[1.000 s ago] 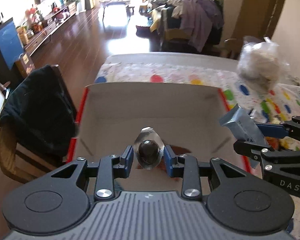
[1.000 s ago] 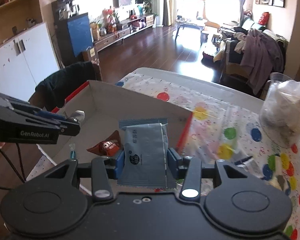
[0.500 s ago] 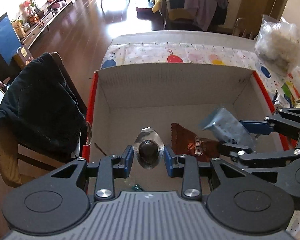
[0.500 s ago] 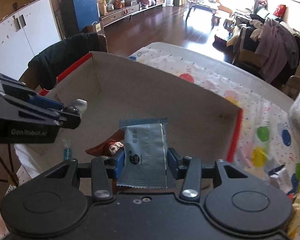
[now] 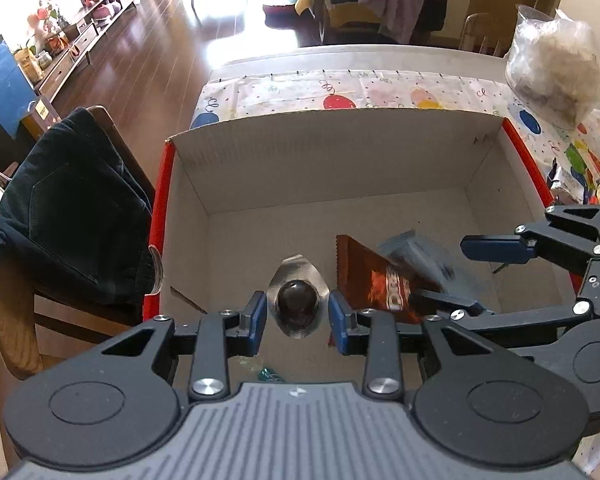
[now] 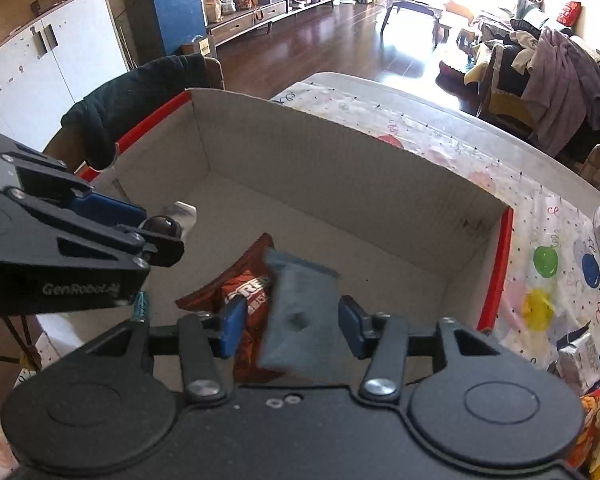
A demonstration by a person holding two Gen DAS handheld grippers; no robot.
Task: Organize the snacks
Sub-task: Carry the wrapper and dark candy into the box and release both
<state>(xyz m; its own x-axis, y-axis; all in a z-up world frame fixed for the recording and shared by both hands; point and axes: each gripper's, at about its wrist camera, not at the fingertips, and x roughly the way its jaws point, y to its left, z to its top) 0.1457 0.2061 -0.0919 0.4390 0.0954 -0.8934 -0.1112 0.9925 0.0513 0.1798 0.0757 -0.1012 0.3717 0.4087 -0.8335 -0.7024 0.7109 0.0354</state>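
An open cardboard box (image 5: 340, 160) with red outer sides stands on the balloon-print tablecloth. A brown-red snack packet (image 5: 372, 276) lies on its floor. My left gripper (image 5: 297, 316) hangs over the box, shut on a dark round candy in silver foil (image 5: 298, 300). From the right, my right gripper (image 5: 440, 272) reaches into the box. In the right wrist view its jaws (image 6: 292, 326) are opening. The grey-blue packet (image 6: 300, 312) is blurred and tilted between them, clear of both pads, above the brown-red packet (image 6: 248, 280). The left gripper (image 6: 162, 232) with the candy shows at the left.
A small teal-wrapped sweet (image 5: 270, 376) lies near the box's near wall. A chair with a dark garment (image 5: 72, 208) stands left of the table. A clear bag (image 5: 556, 68) and loose snack packets (image 6: 580, 360) sit on the cloth right of the box.
Both grippers have come down over the box. The right jaws have spread and the grey-blue packet has slipped free and tilted. The left gripper keeps hold of the candy.
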